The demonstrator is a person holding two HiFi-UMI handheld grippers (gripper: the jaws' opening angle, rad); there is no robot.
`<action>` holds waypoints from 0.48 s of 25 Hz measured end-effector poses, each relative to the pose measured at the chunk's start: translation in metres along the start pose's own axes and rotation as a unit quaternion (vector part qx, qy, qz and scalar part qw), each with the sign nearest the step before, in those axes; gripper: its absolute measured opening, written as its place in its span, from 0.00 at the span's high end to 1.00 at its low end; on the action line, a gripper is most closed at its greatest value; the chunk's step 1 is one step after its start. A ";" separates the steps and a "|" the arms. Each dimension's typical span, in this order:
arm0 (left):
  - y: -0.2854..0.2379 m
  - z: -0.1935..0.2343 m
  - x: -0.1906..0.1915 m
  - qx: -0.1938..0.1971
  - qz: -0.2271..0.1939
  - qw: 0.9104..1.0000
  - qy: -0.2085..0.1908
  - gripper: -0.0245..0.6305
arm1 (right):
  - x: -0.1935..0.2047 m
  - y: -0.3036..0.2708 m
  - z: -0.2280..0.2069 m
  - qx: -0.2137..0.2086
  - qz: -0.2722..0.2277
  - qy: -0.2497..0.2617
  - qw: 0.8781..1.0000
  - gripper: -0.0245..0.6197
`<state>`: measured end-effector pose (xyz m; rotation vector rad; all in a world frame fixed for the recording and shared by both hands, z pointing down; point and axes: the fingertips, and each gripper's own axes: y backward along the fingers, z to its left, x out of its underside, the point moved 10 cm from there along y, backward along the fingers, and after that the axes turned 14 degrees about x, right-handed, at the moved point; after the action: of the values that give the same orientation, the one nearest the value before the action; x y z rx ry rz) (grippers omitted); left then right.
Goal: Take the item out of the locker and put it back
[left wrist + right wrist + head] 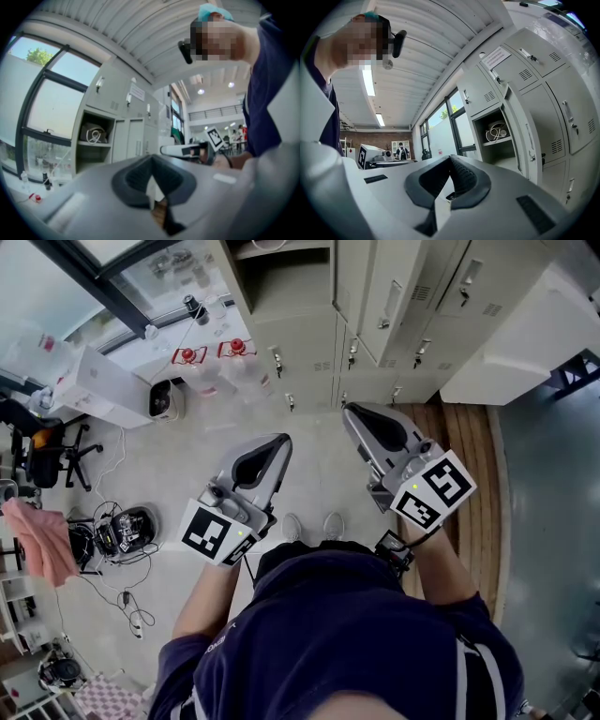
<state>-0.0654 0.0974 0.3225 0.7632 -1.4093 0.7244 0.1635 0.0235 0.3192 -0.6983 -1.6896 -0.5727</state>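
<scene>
While one coiled white cable lies on the shelf of the single open locker compartment, far ahead, a person points two grippers toward it: left gripper and right gripper, both closed, empty.

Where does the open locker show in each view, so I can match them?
Head view: open locker at top centre, against the upper edge.
Left gripper view: left of centre, above the jaws.
Right gripper view: right of centre.
Shared landmark: the big window beside it.
</scene>
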 end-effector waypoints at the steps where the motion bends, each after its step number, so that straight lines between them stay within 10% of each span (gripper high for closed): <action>1: -0.001 0.000 0.000 0.000 0.000 1.000 0.000 0.96 | 0.000 0.001 -0.001 0.000 0.001 0.000 1.000 0.95; 12: -0.003 -0.005 0.001 0.004 0.003 1.000 0.000 0.96 | 0.005 0.007 -0.002 -0.004 0.008 -0.003 1.000 0.95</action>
<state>-0.0600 0.0997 0.3233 0.7649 -1.4115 0.7351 0.1694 0.0277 0.3249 -0.7196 -1.6863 -0.5667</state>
